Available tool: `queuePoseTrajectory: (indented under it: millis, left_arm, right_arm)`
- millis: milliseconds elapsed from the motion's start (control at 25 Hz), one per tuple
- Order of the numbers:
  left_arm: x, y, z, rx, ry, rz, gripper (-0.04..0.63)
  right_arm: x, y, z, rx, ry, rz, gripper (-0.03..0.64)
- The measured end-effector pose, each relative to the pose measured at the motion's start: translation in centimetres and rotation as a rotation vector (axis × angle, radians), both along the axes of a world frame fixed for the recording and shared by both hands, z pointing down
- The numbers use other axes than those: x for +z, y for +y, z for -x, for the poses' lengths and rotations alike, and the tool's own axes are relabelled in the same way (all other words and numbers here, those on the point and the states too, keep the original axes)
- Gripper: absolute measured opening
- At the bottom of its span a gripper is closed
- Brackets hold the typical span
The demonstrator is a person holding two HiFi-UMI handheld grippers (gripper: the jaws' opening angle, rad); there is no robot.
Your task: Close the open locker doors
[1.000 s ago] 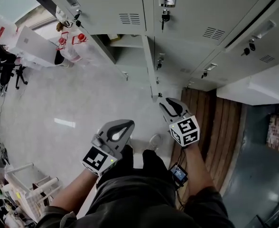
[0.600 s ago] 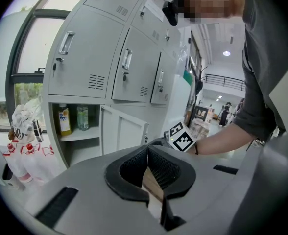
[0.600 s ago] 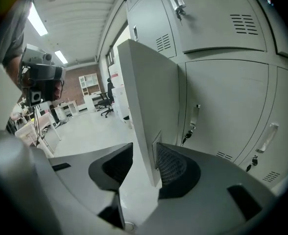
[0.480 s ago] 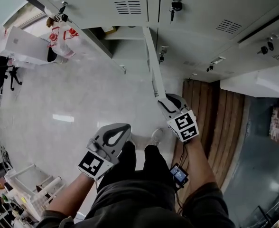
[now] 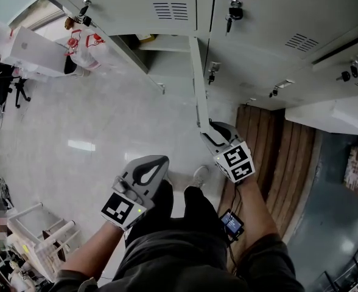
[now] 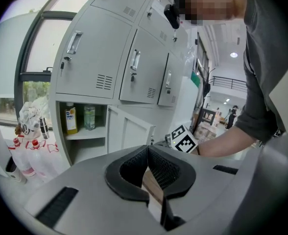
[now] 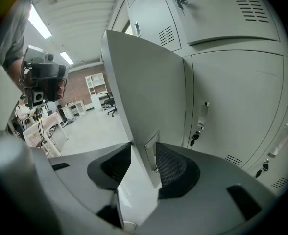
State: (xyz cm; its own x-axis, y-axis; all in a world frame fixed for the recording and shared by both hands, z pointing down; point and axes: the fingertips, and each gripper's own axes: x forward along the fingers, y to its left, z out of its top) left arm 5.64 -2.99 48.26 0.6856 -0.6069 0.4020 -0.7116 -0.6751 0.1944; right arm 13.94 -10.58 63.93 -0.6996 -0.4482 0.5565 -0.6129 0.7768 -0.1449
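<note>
A grey bank of lockers (image 5: pixel 270 35) fills the top of the head view. One low locker door (image 5: pixel 198 84) stands open, seen edge-on, with its compartment (image 5: pixel 161 47) to its left. My right gripper (image 5: pixel 210 129) is at the door's free edge; its jaws have just been opening. In the right gripper view the door (image 7: pixel 149 97) passes between the open jaws of that gripper (image 7: pixel 143 153), its handle plate (image 7: pixel 151 148) beside the right pad. My left gripper (image 5: pixel 161 160) hangs shut over the floor. In its own view, the left gripper (image 6: pixel 147 151) faces the open compartment with two bottles (image 6: pixel 70 119).
Bags with red print (image 5: pixel 81 41) and a white box (image 5: pixel 36 50) lie on the pale floor at the upper left. A white wire rack (image 5: pixel 39 242) stands at the lower left. A wooden platform (image 5: pixel 276 157) runs along the lockers on the right. The person's shoe (image 5: pixel 197 176) is below the door.
My right gripper has come up to the open door's edge and its jaws stand wider apart. The left gripper has sunk a little towards the lower left.
</note>
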Motion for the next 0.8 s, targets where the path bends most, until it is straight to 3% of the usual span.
queuePoseTrajectory:
  millis: [240, 560, 800]
  left_arm:
    - [-0.3, 0.2, 2.8, -0.018, 0.007, -0.018, 0.011]
    - [-0.2, -1.3, 8.2, 0.03, 0.04, -0.013, 0.011]
    - [0.0, -2.0, 12.3, 0.053, 0.064, -0.01, 0.011]
  right_arm:
    - [0.3, 0.2, 1.0, 0.049, 0.008, 0.023, 0.135]
    - [0.3, 0.4, 3.4, 0.189, -0.036, 0.091, 0.135]
    - [0.4, 0.2, 6.4, 0.269, -0.023, 0.081, 0.135]
